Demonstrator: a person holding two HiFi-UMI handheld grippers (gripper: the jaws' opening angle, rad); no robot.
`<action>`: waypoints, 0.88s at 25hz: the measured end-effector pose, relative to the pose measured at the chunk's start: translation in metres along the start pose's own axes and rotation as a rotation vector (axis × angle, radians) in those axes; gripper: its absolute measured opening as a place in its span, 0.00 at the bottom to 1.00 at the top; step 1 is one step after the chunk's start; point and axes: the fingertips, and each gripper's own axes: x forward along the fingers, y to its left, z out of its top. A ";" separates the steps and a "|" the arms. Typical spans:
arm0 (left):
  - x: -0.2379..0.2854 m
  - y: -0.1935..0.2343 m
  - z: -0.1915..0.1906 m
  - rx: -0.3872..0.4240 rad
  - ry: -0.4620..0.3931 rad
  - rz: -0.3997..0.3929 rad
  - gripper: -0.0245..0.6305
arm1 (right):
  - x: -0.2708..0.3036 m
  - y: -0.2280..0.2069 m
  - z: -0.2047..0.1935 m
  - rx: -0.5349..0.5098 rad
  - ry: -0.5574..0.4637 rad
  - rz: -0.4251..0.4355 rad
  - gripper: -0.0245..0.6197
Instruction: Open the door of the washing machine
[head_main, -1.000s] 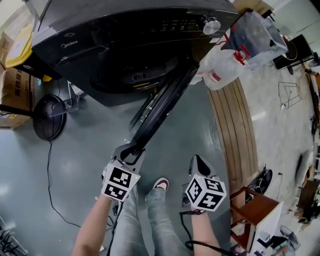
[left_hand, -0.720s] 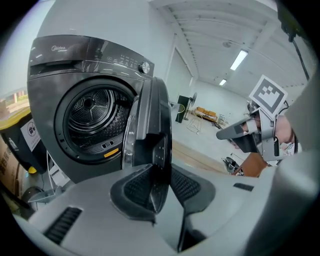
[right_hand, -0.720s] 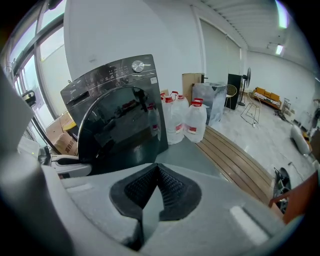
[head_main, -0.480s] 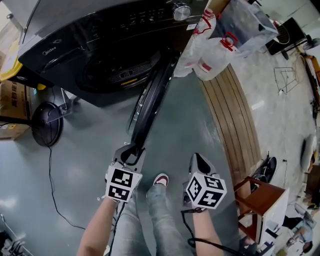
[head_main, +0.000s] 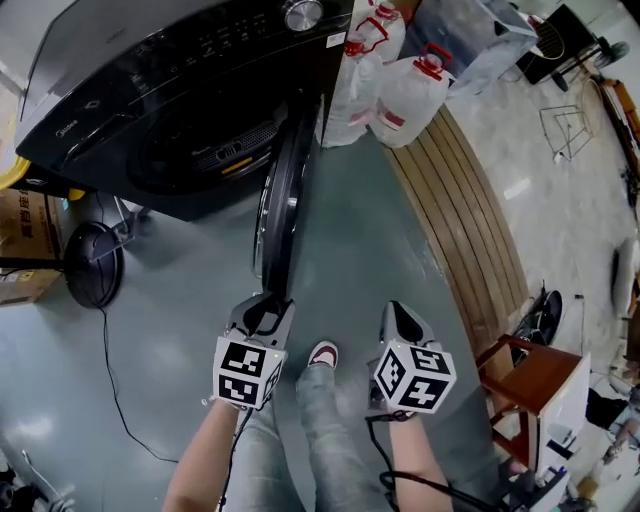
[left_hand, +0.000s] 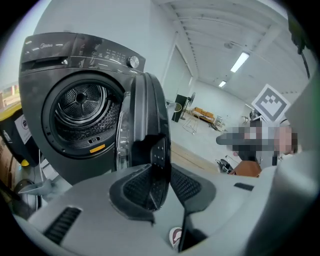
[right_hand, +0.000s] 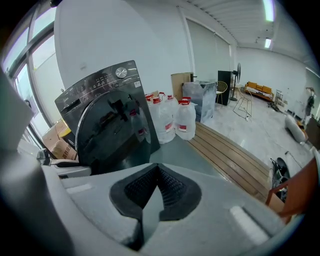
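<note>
At 12 o'clock in the head view stands the dark, glossy washing machine (head_main: 150, 90), its top cut off by the frame. Its round door (head_main: 280, 200) is swung out and seen edge-on, a thin black disc whose long axis runs from the hinge at 12 o'clock down to 6 o'clock. There the free rim meets the left gripper (head_main: 266, 305). The right gripper (head_main: 394, 318) hangs at 5 o'clock over grey floor (head_main: 180, 330), apart from the door, with a shoe (head_main: 322, 354) between the two. Translucent water jugs (head_main: 410, 95) with red caps stand at 1 o'clock, and slatted wooden boards (head_main: 460, 230) run toward 4 o'clock. From the left gripper view, the perforated metal drum (left_hand: 80, 107) gapes at 10 o'clock under a silver knob (left_hand: 133, 62). The door (left_hand: 147, 115) rises upright at centre, with its glass bowl facing the drum. The left gripper (left_hand: 159, 175) has the door's black, studded rim between its ribbed pads and grips it, though its jaws have just been opening a little. The rim's lower end is hidden behind the grey jaw bodies. Through the right gripper view, the door's smooth outer face (right_hand: 112, 132) fills 10 o'clock and covers the machine's opening. The right gripper (right_hand: 159, 172) is closed, its textured pads meeting with nothing between them.
</note>
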 end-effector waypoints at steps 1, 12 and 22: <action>0.002 -0.005 0.001 0.001 0.003 -0.008 0.20 | 0.000 -0.004 0.000 0.008 -0.002 -0.002 0.05; 0.027 -0.049 0.009 -0.018 0.013 -0.043 0.21 | -0.013 -0.058 -0.013 0.105 -0.008 -0.065 0.05; 0.044 -0.073 0.016 -0.026 0.024 -0.033 0.21 | -0.030 -0.107 -0.023 0.172 -0.019 -0.133 0.05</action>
